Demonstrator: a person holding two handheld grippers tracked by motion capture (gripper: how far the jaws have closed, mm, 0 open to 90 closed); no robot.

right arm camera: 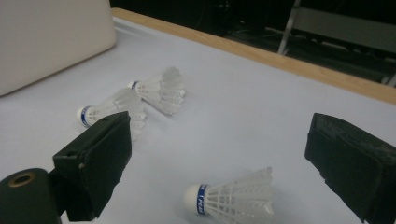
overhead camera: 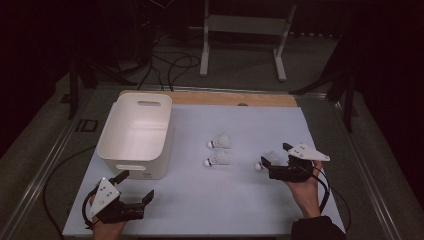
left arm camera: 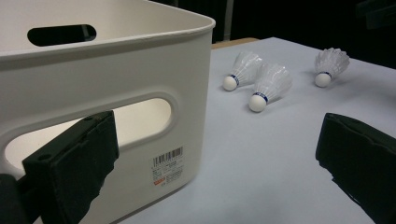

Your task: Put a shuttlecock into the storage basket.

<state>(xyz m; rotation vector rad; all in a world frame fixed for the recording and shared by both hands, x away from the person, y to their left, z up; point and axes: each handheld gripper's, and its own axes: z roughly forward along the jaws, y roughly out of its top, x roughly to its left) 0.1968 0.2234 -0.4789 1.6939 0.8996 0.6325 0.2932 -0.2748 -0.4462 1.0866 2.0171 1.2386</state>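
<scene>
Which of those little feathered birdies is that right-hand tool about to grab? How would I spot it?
Start at the big white tub on the table's left, then look right across the pale mat, past a pair of shuttlecocks lying close together. The one you want is the lone shuttlecock, lying apart on its side between the open jaws of the right hand-held gripper.

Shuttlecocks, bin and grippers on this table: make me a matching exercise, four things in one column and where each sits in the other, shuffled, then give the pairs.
Things:
1. white bin
2. nearest shuttlecock
3. pair of shuttlecocks
4. left gripper

Places:
A. lying between the open jaws of the right gripper
B. lying mid-table, side by side
C. at the near left edge, jaws open, beside the bin
D. standing at the table's left

Pairs: 1-D, 2-A, 3-B, 4-C
</scene>
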